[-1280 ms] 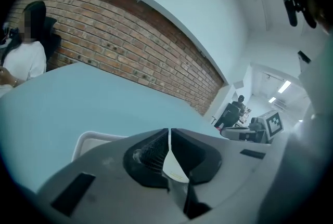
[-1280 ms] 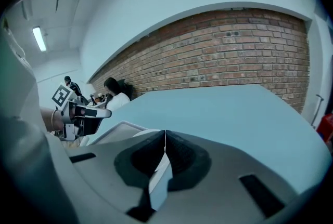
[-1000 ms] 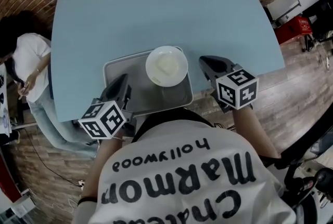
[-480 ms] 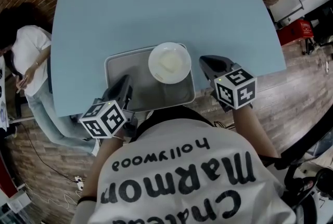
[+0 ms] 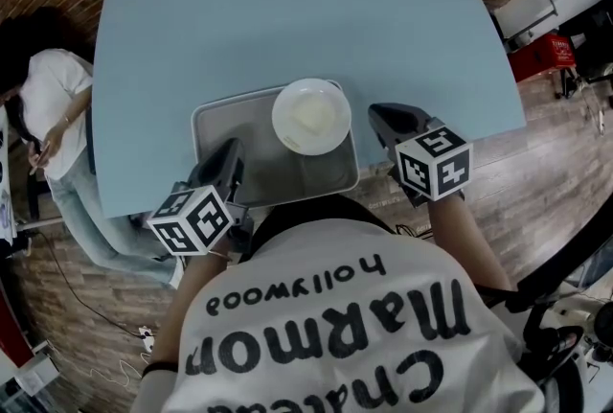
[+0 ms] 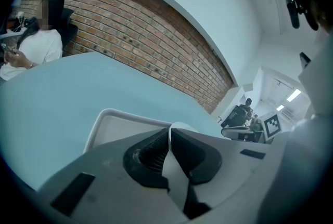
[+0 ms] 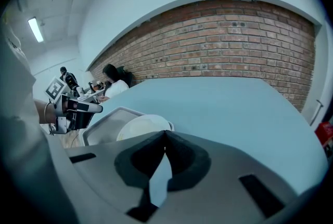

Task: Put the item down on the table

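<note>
A grey tray (image 5: 239,128) lies on the light blue table (image 5: 287,9) at its near edge. A white bowl (image 5: 310,117) sits on the tray's far right part. My left gripper (image 5: 227,154) is over the tray's near left corner, its jaws shut with nothing between them. My right gripper (image 5: 385,117) hangs just right of the tray, also shut and empty. The left gripper view shows the tray (image 6: 112,127) and a sliver of the bowl (image 6: 180,126) beyond the closed jaws. In the right gripper view the bowl (image 7: 141,127) and tray (image 7: 104,125) lie ahead to the left.
A person in a white top (image 5: 48,109) stands at the table's left side. A red object (image 5: 536,57) and white furniture sit off the right edge. Brick wall runs behind the table. Wooden floor lies under my body near the table's front edge.
The head view has shifted a little. Both grippers, the tray and the bowl keep their places relative to one another.
</note>
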A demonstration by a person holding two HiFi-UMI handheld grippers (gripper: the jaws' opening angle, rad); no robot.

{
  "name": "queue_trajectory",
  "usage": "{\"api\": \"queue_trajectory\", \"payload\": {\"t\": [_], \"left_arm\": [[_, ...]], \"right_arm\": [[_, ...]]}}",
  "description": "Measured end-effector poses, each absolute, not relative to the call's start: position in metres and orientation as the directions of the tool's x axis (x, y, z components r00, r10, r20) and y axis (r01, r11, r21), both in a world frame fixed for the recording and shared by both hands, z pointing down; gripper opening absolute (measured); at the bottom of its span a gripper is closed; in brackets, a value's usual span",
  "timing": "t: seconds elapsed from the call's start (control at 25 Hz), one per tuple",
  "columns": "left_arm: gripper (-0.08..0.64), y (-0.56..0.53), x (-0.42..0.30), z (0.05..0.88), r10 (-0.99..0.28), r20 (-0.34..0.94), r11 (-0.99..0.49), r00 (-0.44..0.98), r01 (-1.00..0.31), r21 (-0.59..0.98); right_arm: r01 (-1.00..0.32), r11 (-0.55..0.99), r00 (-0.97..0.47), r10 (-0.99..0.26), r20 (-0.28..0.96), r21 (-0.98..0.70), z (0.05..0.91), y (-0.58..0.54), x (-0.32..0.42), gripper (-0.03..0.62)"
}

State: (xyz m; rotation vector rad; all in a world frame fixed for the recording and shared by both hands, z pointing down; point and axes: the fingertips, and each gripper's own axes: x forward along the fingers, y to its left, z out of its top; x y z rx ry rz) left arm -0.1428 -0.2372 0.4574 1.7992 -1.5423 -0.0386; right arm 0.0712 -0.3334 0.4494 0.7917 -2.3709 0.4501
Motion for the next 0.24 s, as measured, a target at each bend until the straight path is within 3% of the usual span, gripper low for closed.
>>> {"api": "queue_trajectory", "payload": {"t": [0.24], "left_arm": [[0.020, -0.2360, -0.1463, 0.4615, -0.855, 0.436, 0.006, 0.280, -0.837, 0.548]], "right_arm": [[-0.637, 0.760, -0.644, -0.431, 0.632, -0.131, 0.4531, -0.3349, 0.0695, 0.009]]}}
